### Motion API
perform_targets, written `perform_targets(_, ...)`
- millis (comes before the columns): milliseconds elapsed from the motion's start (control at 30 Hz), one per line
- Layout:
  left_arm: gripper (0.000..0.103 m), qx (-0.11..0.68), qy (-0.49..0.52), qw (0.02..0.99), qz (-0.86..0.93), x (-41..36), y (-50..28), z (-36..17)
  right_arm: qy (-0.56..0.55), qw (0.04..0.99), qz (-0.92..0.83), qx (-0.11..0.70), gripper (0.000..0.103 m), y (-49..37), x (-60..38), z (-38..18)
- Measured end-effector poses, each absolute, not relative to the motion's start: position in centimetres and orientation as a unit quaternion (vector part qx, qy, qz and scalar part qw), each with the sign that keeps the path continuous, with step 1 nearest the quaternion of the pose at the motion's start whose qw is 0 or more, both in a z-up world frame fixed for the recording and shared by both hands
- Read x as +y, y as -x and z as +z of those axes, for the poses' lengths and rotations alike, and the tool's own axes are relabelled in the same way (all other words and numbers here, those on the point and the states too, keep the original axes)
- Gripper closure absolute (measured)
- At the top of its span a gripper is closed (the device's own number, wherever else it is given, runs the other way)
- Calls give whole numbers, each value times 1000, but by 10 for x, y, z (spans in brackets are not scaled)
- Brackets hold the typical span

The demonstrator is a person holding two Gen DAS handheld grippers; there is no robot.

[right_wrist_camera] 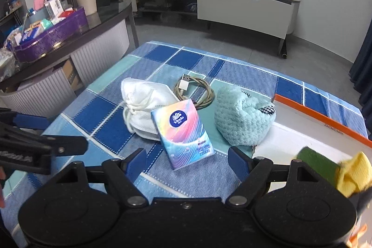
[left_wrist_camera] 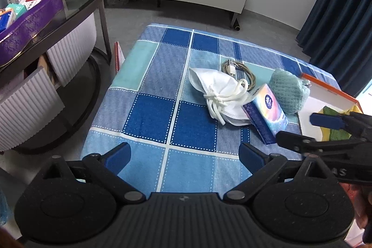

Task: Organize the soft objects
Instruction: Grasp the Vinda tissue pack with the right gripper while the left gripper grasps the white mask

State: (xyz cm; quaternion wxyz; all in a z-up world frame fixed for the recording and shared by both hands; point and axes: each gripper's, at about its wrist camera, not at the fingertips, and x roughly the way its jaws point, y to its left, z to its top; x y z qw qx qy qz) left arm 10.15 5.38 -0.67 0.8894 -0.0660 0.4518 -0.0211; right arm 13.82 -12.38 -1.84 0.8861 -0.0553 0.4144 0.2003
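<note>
On the blue checked cloth lie a white face mask, a rainbow tissue pack, a fluffy teal pouch and a coiled cable. A white box with an orange rim at the right holds a green and yellow cloth. My left gripper hovers open over bare cloth, short of the mask. My right gripper is open just before the tissue pack, and shows in the left wrist view.
A dark round side table with a purple tray of small boxes stands to the left. A low TV cabinet runs along the back wall. A dark blue curtain hangs at the right.
</note>
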Motion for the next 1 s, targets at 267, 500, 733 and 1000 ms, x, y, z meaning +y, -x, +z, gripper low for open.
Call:
perform_targets(267, 1, 459, 63, 886, -19, 62, -119, -14, 73, 876, 216, 425, 11, -171, -105, -36)
perform_targets(500, 1, 456, 55, 888, -30, 56, -133, -16, 37, 871, 224, 436, 31, -183, -108, -47)
perform_targets(733, 0, 450, 76, 888, -48, 42, -149, -19, 1, 886, 192, 422, 39, -155, -143, -33)
perform_targets(1000, 0, 443, 112, 889, -30, 11, -177, -28, -29, 896, 179, 405, 39, -118, -175, -21)
